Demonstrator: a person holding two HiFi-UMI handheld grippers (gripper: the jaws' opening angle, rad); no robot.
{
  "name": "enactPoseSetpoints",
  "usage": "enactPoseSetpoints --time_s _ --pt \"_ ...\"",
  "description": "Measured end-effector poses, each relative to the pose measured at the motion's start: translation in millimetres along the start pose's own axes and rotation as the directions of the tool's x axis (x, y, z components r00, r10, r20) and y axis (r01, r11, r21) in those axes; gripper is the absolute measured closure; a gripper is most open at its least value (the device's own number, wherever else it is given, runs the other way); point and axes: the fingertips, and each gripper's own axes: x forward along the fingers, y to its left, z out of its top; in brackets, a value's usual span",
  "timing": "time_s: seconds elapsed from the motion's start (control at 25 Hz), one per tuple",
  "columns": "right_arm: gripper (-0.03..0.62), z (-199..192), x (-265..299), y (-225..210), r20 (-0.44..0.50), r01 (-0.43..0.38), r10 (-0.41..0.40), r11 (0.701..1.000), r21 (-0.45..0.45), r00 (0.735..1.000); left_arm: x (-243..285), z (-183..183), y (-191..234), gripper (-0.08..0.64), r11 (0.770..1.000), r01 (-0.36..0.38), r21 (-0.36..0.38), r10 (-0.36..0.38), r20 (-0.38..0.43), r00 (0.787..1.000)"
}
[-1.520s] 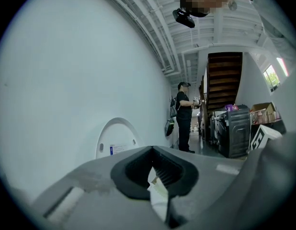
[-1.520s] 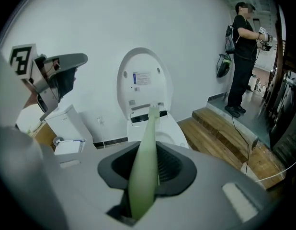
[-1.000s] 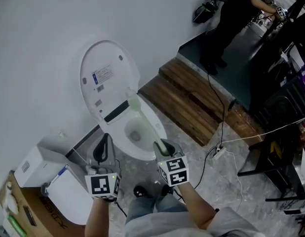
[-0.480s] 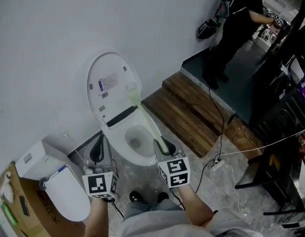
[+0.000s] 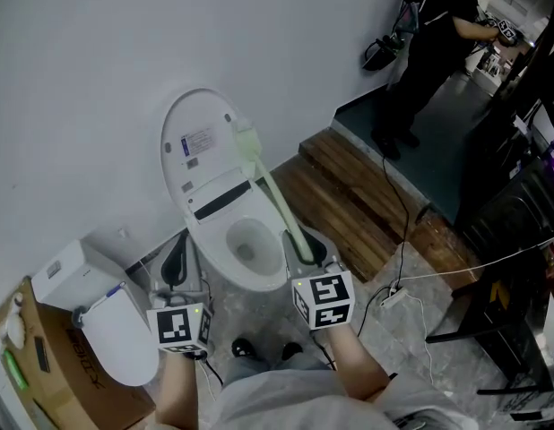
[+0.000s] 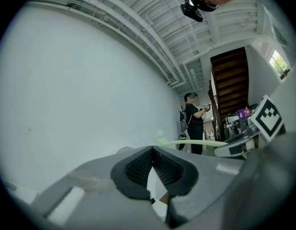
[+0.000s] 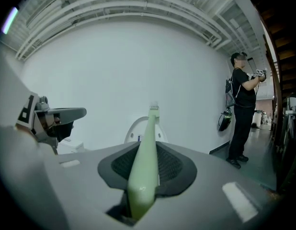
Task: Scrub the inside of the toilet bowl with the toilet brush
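Observation:
The white toilet stands against the wall with its lid [image 5: 201, 146] raised and the bowl [image 5: 248, 245] open. My right gripper [image 5: 304, 249] is shut on the handle of the pale green toilet brush [image 5: 275, 200]. The brush slants up and left, and its head [image 5: 246, 141] is held in the air in front of the lid, above the bowl. In the right gripper view the brush [image 7: 147, 143] runs out between the jaws of the gripper [image 7: 150, 153] toward the lid [image 7: 132, 131]. My left gripper [image 5: 177, 265] hovers left of the bowl, shut and holding nothing [image 6: 152, 152].
A wooden step [image 5: 349, 186] lies right of the toilet. A cable and power strip [image 5: 393, 280] are on the floor. A loose white seat [image 5: 111, 339] and cardboard box [image 5: 44, 379] sit at the left. A person [image 5: 434, 34] stands at the back right, by dark furniture [image 5: 519, 195].
The brush head has lifted from the rear of the bowl up in front of the raised lid. Both grippers kept their places near the bowl's front.

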Motion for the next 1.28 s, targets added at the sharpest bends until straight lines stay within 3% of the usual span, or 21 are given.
enactPoseSetpoints --time_s 0.76,1.28 --pt "0.505 41 -65 -24 0.171 -0.019 0.027 0.999 -0.047 0.985 -40 22 -45 0.557 0.997 -0.067 -0.043 0.067 0.007 0.998" --pt "0.506 38 -87 -31 0.188 -0.035 0.040 0.999 -0.033 0.981 -57 33 -63 0.557 0.995 -0.097 -0.036 0.098 0.033 0.995"
